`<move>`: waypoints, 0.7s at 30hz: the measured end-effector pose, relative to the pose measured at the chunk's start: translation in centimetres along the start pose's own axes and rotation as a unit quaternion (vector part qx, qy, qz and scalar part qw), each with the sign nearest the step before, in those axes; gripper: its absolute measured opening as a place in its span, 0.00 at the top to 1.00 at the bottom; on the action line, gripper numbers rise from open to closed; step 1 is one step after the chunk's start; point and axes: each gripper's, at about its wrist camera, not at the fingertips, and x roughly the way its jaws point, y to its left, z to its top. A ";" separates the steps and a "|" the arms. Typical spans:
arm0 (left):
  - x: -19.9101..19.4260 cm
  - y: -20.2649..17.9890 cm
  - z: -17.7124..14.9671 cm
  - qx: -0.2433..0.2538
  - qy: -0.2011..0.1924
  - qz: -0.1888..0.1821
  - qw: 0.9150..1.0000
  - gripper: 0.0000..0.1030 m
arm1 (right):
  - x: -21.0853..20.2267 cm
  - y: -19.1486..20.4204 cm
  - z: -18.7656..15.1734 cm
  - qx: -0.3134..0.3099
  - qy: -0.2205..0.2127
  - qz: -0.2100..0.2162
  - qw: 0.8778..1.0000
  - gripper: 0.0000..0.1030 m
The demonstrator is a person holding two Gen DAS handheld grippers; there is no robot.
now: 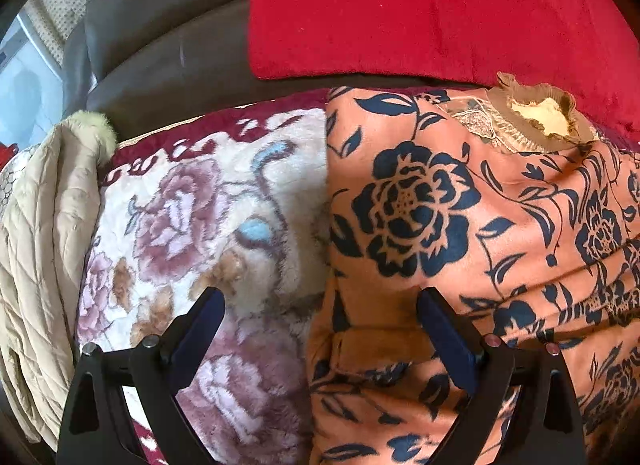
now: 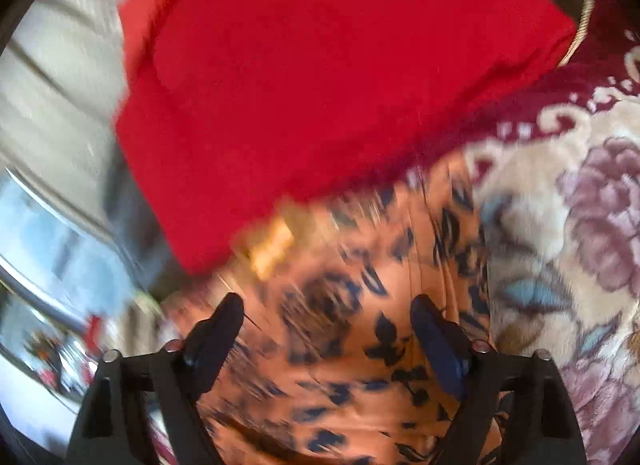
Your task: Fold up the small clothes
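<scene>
The orange floral top point(image 1: 460, 225) lies flat on the floral blanket point(image 1: 208, 201), collar toward the red cushion point(image 1: 400, 9). Its side edge runs between the left hand-held gripper's point(image 1: 320, 321) parted jaws; the right hand-held gripper point(image 2: 326, 325) hovers open above it.

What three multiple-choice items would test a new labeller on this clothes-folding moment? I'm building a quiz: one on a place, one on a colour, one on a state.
1. Where does the orange floral top lie?
A. on the floral plush blanket
B. on a bare floor
C. on a hanger

2. What colour is the cushion behind the top?
A. green
B. red
C. white

3. How do the left gripper jaws stand?
A. shut on the collar
B. shut on nothing
C. open, gripping nothing

Key: 1 A, blanket shows beside the top's edge; 2 B, plain red in both views; 3 C, a wide gap shows between the fingers.
</scene>
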 end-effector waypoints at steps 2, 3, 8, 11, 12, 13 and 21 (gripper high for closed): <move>-0.9 0.7 -0.6 -0.001 -0.007 -0.002 1.000 0.06 | 2.3 0.1 -1.0 -0.020 0.047 -0.043 0.998 0.45; -1.5 1.1 -1.1 -0.001 -0.012 -0.003 1.000 0.06 | 2.2 0.3 -1.2 -0.033 0.039 -0.051 0.997 0.48; -5.0 3.0 -5.1 0.006 -0.032 -0.022 0.999 0.06 | -1.5 0.9 -2.3 -0.037 0.008 -0.021 0.999 0.48; -6.8 4.8 -8.3 0.000 -0.035 -0.040 0.999 0.06 | -5.4 0.0 -4.0 -0.036 -0.003 0.000 0.999 0.48; -7.2 5.2 -9.4 -0.002 -0.035 -0.045 0.998 0.06 | -5.9 -0.3 -4.0 -0.037 -0.005 0.008 0.999 0.44; -7.7 5.5 -10.5 -0.003 -0.036 -0.047 0.998 0.06 | -7.0 -0.3 -4.4 -0.040 -0.007 0.011 0.999 0.42; -9.2 6.5 -19.7 -0.026 -0.020 -0.125 0.992 0.06 | -14.5 -1.6 -11.2 -0.044 -0.011 0.039 0.998 0.32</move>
